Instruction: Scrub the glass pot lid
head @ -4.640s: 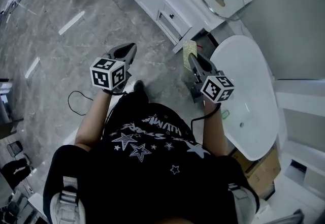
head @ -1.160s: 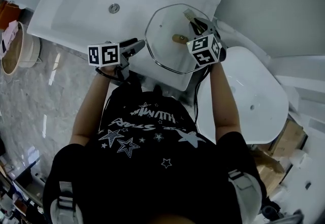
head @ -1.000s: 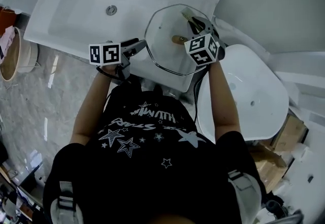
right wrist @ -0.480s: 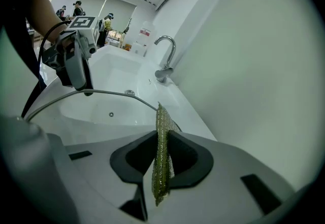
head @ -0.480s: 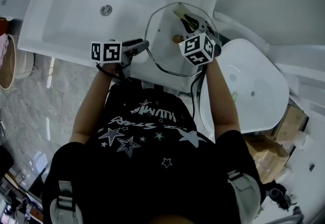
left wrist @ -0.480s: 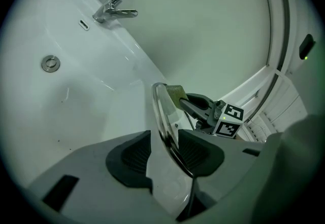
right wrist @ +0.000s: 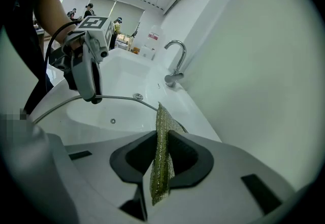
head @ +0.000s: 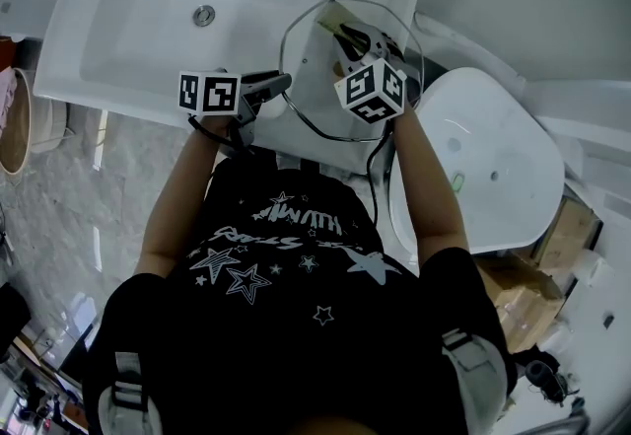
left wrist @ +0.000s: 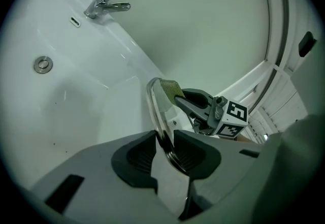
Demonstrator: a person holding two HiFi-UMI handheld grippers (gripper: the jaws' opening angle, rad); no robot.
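The glass pot lid (head: 308, 68) lies on the white counter right of the sink bowl. My left gripper (head: 284, 81) is at its near-left edge. Its jaws have just been closing, and in the left gripper view the metal rim (left wrist: 156, 111) is pinched between the dark pads (left wrist: 141, 154). My right gripper (head: 340, 31) hovers over the lid's far side, shut on a yellow-green scouring pad (right wrist: 162, 159). The pad (left wrist: 170, 87) sticks out past the jaw tips toward the glass. The lid's knob is hidden behind the right gripper's cube.
A white sink bowl (head: 128, 38) with a drain (head: 203, 15) and a chrome faucet (left wrist: 109, 2) takes up the left of the counter. An oval white basin (head: 493, 167) stands low at the right. The wall runs close behind the lid.
The right gripper has moved left and farther over the lid with the pad. The left gripper's tips have come up to the lid's rim and its jaws have closed on it.
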